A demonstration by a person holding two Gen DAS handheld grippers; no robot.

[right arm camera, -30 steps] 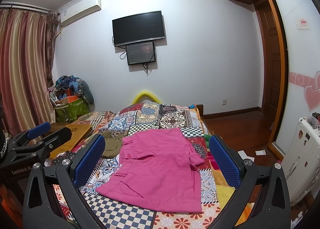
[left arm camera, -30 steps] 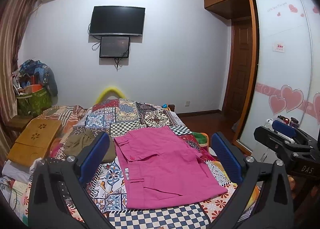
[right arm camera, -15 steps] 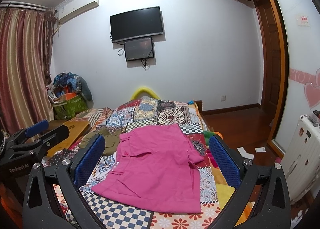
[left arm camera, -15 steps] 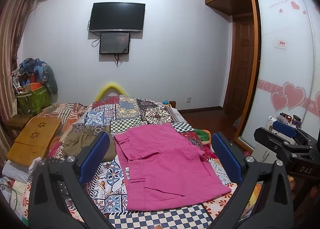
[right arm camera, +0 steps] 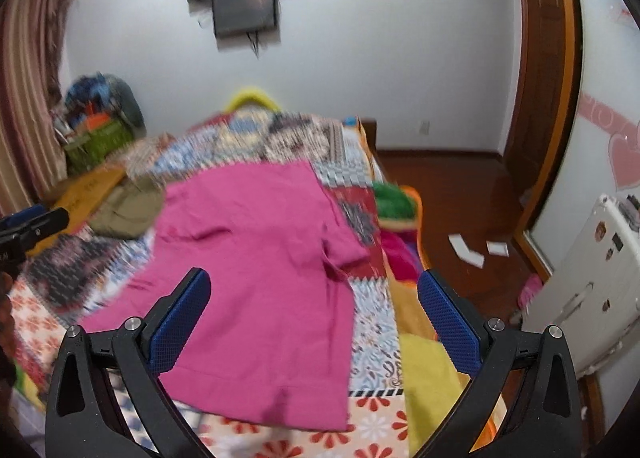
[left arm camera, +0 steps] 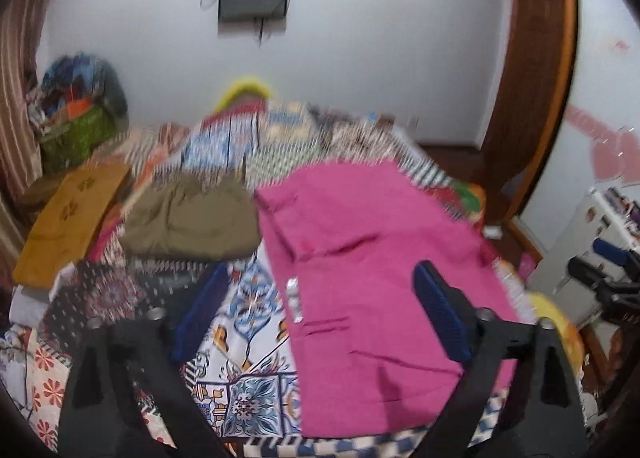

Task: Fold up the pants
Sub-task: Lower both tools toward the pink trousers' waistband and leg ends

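Pink pants [left arm camera: 372,274] lie flat on the patchwork bedspread [left arm camera: 248,374], waistband toward the left. They also show in the right wrist view [right arm camera: 256,270]. My left gripper [left arm camera: 320,314] is open and empty, above the waistband side of the pants. My right gripper [right arm camera: 316,322] is open and empty, above the right side of the pants. The right gripper shows at the right edge of the left wrist view [left arm camera: 604,274]. The left gripper shows at the left edge of the right wrist view [right arm camera: 28,230]. Both views are motion-blurred.
An olive garment [left arm camera: 192,218] lies folded left of the pants. A wooden lap tray [left arm camera: 68,218] sits at the bed's left. A green bag of clutter [left arm camera: 76,130] stands far left. A white appliance [right arm camera: 580,286] and the wooden floor [right arm camera: 452,194] are at the right.
Both grippers have moved forward and down toward the bed; the pants now look much larger. The pants have not moved. Both grippers stay open.
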